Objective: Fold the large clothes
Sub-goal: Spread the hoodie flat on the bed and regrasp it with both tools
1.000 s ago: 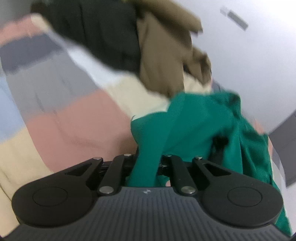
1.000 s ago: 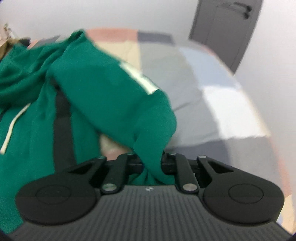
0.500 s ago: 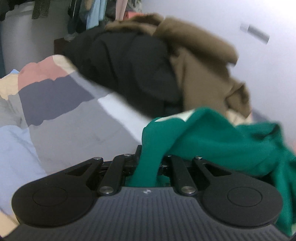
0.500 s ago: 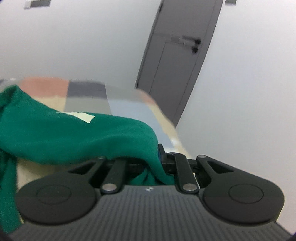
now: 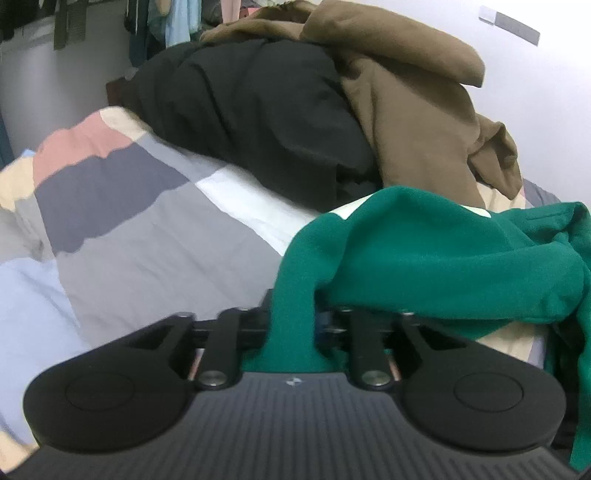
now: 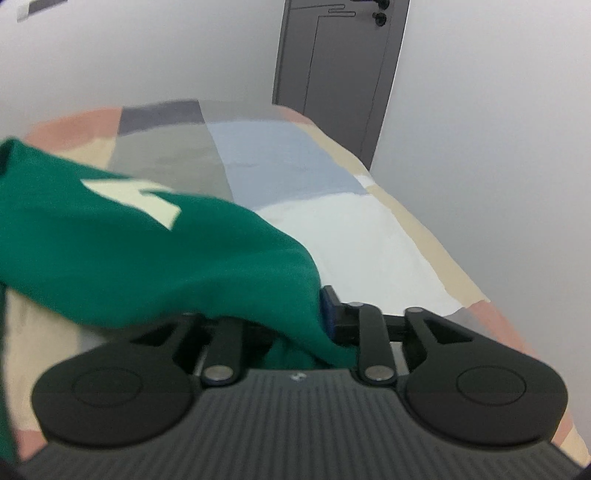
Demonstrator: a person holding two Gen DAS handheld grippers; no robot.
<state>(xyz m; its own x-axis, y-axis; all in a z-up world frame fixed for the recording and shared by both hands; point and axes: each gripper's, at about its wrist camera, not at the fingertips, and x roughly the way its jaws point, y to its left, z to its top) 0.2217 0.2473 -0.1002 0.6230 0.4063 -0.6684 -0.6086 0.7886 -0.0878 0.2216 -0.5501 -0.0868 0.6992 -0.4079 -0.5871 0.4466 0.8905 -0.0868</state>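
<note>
A green sweatshirt (image 5: 424,251) with a pale print lies bunched on the patchwork quilt (image 5: 147,240), one fold running back between the jaws of my left gripper (image 5: 295,310). Those jaws are opening and stand a little apart, with the cloth loose between them. In the right wrist view the same sweatshirt (image 6: 147,251) drapes from the left over my right gripper (image 6: 291,314). Its jaws are opening too, with cloth between them. The blue pad (image 6: 328,314) of its right finger shows beside the fabric; the left finger is hidden under it.
A black garment (image 5: 258,110) and a brown one (image 5: 406,92) are heaped at the far end of the bed. Clothes hang on a rail (image 5: 173,22) behind. The quilt (image 6: 332,221) runs toward a grey door (image 6: 332,74), with its edge close to the white wall.
Both grippers' jaws have spread apart from their tight pinch on the green cloth. The sweatshirt has come down onto the quilt, and both views have swung.
</note>
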